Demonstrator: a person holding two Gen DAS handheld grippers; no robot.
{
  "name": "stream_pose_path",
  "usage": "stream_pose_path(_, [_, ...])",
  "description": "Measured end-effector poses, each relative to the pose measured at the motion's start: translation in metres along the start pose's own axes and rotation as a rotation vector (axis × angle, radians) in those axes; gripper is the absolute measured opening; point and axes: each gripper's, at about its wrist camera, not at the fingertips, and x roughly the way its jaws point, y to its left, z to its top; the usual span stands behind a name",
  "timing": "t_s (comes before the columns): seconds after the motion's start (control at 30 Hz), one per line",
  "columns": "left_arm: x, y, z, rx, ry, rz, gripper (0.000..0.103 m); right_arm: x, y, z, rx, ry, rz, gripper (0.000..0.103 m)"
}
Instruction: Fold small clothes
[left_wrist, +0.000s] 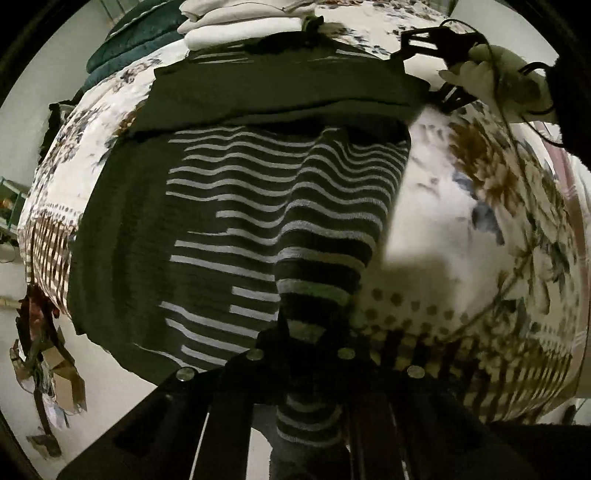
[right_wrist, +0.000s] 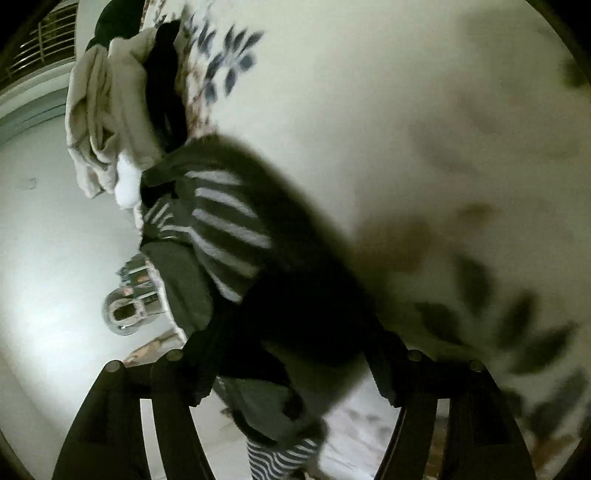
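left tool (left_wrist: 314, 354) pinching striped garment (left_wrist: 258, 206) on floral bedspread (left_wrist: 498, 221); right tool (right_wrist: 291, 369) spread.

A bed with a floral cover (left_wrist: 498, 206) carries everything. A dark striped garment (left_wrist: 258, 206) lies spread on it straight ahead of the left jaws, its near end rising up between them. Beyond it, at the far edge, sits a stack of pale folded clothes (left_wrist: 240, 26) beside a dark green blanket (left_wrist: 125, 48).
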Motion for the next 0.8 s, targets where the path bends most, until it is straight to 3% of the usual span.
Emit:
stream_pose_path(0.07, [0.000, 0.004, 0.004, 0.006, 0.002, -0.004, 0.006, 0.009, 0.009, 0.000, -0.009, -0.009, -0.010, 0.066])
stream_pose_path(0.1, [0.001, 0.006, 0.004, 0.007, 0.006, -0.011, 0.006, 0.010, 0.013, 0.000, -0.016, -0.015, -0.011, 0.056])
stream_pose_path(0.13, [-0.008, 0.000, 0.002, 0.009, 0.006, -0.014, 0.006, 0.012, 0.016, -0.001, -0.017, -0.018, -0.028, 0.021])
stream_pose_path(0.17, [-0.013, -0.001, -0.001, 0.010, 0.004, -0.021, 0.006, 0.010, 0.022, -0.003, -0.007, -0.028, -0.050, 0.018])
stream_pose_path(0.33, [-0.036, 0.016, -0.002, -0.028, -0.007, -0.074, 0.006, -0.009, 0.069, -0.017, -0.024, -0.052, -0.141, 0.017])
stream_pose_path(0.57, [-0.069, 0.105, 0.008, -0.266, -0.050, -0.186, 0.006, -0.015, 0.187, -0.027, -0.034, -0.047, -0.319, 0.016])
stream_pose_path(0.73, [-0.056, 0.197, 0.007, -0.480, -0.046, -0.313, 0.006, 0.029, 0.292, -0.026, -0.068, -0.027, -0.402, 0.016])
stream_pose_path(0.8, [-0.041, 0.235, 0.005, -0.554, -0.048, -0.374, 0.006, 0.075, 0.336, -0.015, -0.081, -0.005, -0.431, 0.016])
